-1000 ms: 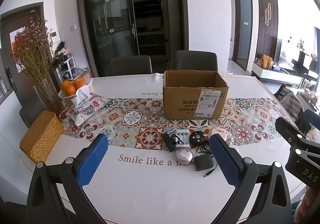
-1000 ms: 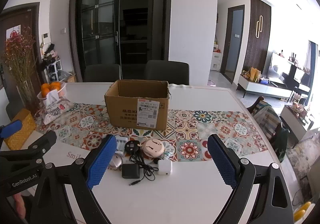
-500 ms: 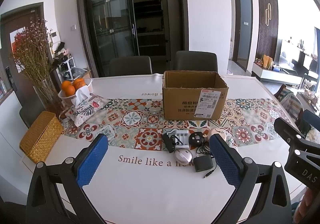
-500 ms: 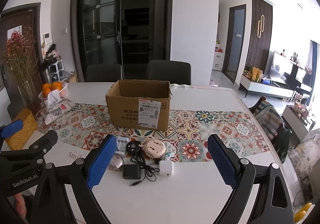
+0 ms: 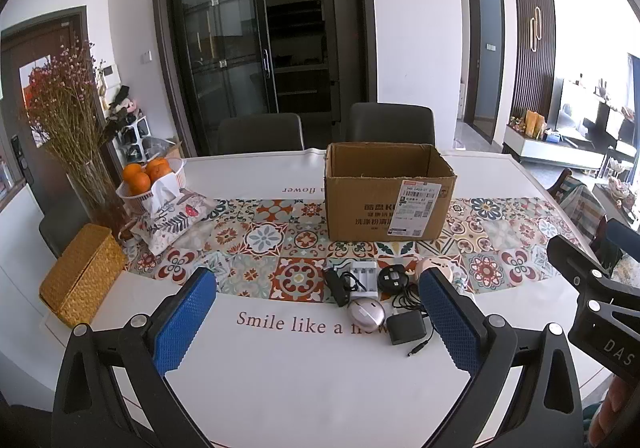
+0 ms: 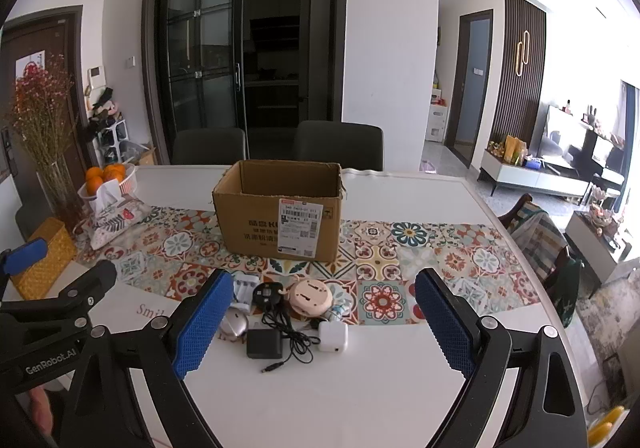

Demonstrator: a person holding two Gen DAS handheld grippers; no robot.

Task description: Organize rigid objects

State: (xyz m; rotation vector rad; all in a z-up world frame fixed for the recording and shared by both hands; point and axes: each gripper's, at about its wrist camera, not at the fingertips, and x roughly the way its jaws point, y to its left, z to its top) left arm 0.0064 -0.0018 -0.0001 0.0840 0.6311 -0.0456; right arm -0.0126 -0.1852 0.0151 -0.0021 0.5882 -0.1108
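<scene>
An open cardboard box stands on the patterned runner. In front of it lies a cluster: a white battery charger, a black plug, a pink round device, a silver mouse, a black adapter with cable and a white cube charger. My left gripper is open and empty, above the table left of the cluster. My right gripper is open and empty, with the cluster between its fingers in view but farther off.
A woven yellow box, a floral tissue pouch, a basket of oranges and a vase of dried flowers stand at the table's left. Two dark chairs are behind the table.
Both grippers have crept slightly forward toward the cluster and box. Nothing on the table has moved.
</scene>
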